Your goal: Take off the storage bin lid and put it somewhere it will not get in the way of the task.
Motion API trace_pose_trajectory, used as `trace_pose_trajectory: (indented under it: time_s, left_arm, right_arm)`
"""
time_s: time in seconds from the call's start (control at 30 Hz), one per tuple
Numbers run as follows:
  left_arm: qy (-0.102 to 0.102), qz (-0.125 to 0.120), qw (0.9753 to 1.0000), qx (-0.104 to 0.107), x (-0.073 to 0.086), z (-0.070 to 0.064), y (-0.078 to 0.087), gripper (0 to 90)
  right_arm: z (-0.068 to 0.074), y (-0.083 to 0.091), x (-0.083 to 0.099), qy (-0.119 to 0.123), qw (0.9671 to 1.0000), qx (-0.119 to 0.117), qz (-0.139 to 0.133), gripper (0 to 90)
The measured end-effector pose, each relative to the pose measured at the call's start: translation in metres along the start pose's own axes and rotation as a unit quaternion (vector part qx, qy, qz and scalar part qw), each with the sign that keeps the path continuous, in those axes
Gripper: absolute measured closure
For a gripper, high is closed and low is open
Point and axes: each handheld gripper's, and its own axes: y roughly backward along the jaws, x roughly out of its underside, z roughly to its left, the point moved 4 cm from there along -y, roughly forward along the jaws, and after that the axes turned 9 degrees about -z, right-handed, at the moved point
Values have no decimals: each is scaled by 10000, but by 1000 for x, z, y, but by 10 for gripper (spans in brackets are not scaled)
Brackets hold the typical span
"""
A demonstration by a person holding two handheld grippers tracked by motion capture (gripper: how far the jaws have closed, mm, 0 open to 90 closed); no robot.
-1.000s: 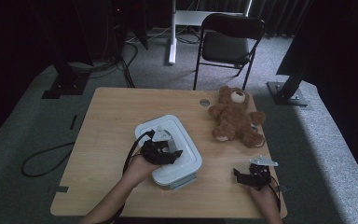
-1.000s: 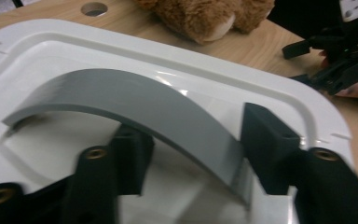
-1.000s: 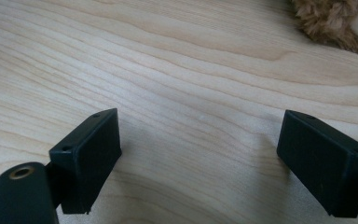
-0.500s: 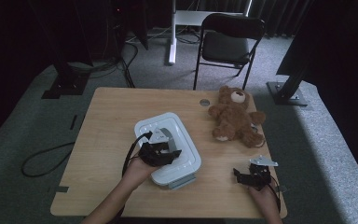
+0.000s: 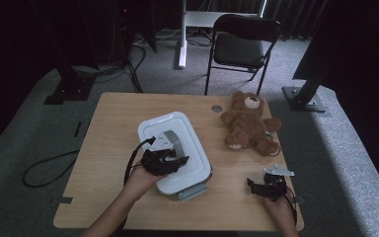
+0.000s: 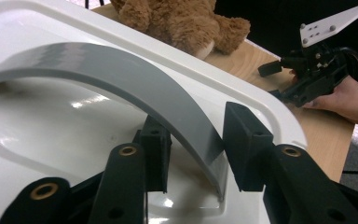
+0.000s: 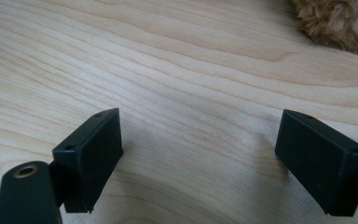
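Where the high view looks down, a white box (image 5: 175,150) lies mid-desk (image 5: 108,128), bear (image 5: 248,123) to its far right. Left claw (image 5: 170,159) sits over the grey handle (image 5: 173,142), likely to lift it; right claw (image 5: 264,185) rests near the right edge, apparently idle.

Left claw view: jaws straddle the handle (image 6: 121,84), apart, not yet pinching, one pad each side.

Right claw view: jaws wide open over bare wood (image 7: 191,60), holding nothing.

Bare wooden table (image 5: 113,143) lies open left of the white lidded box (image 5: 192,143); its grey handle (image 6: 135,88) arches between the left gripper (image 6: 196,144) jaws. The teddy bear (image 5: 249,123) crowds the far right.
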Motion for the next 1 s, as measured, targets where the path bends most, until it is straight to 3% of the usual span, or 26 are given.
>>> trace_pose_trajectory:
  time_s: [0.47,1.0]
  left_arm:
    - [-153,-25,9998,151,-8,-2,23,645]
    - [-171,-89,9998,-16,-9,8,50,659]
  right_arm:
    - [0,0,0,1,10000,1,-1,140]
    - [0,0,0,0,10000,1,-5,140]
